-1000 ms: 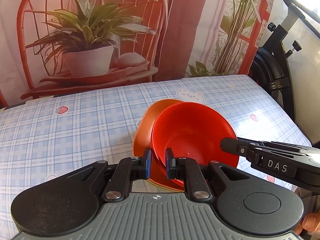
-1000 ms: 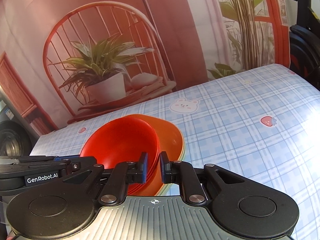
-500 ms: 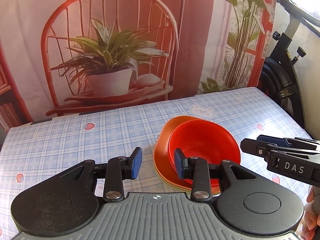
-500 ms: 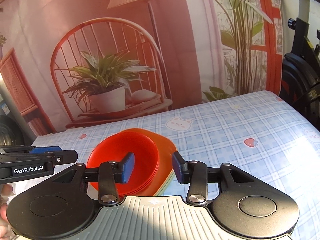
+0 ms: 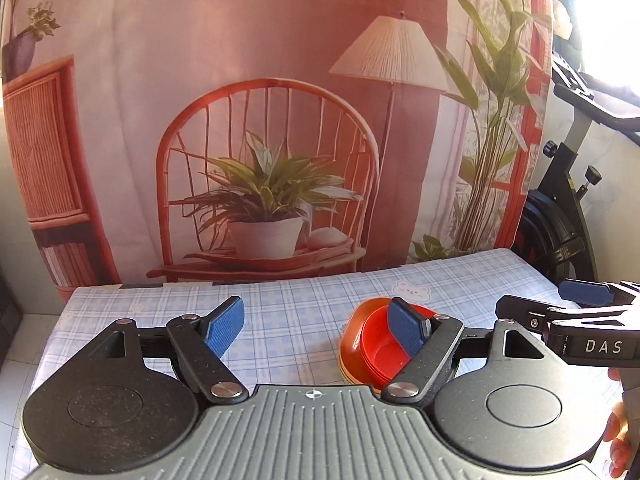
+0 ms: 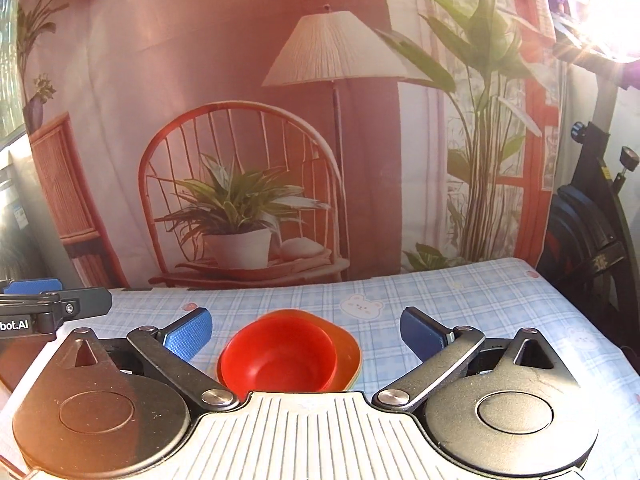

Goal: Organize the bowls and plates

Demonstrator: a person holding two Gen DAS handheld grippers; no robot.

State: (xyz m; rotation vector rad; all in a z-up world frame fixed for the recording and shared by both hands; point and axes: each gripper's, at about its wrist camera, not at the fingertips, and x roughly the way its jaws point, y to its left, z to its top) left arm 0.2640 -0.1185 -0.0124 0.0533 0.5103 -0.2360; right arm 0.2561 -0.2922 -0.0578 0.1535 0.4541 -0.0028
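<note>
Left wrist view: left gripper [image 5: 318, 330] now spread wide and gripping nothing, where half a second ago the blue pads stood far closer and a second ago nearly met at the bowl's rim. Pulled back and raised too, so more of the printed backdrop [image 5: 280, 120] fills the upper frame, lampshade included. Red bowl [image 5: 380, 350] right of centre, low in the frame, nested in the orange plate [image 5: 352, 328] on the blue checked tablecloth [image 5: 288, 300], partly behind the right-hand blue pad [image 5: 406, 330]. Right gripper [image 5: 580, 304] at the right edge, printed "DAS" in white; finger spacing not readable from this side angle. Exercise bike [image 5: 560, 240] at the far right.

Right wrist view: right gripper [image 6: 306, 334] likewise released, pads much farther apart than half a second ago, holding nothing. Red bowl [image 6: 278, 356] at lower centre between the two pads, touching neither, sitting in the orange plate [image 6: 348, 350], smaller in frame than before. Left gripper [image 6: 56, 304] at the left edge, lettering cut off to "bot.AI". Bear print [image 6: 360, 306] on the cloth just beyond the plate.
</note>
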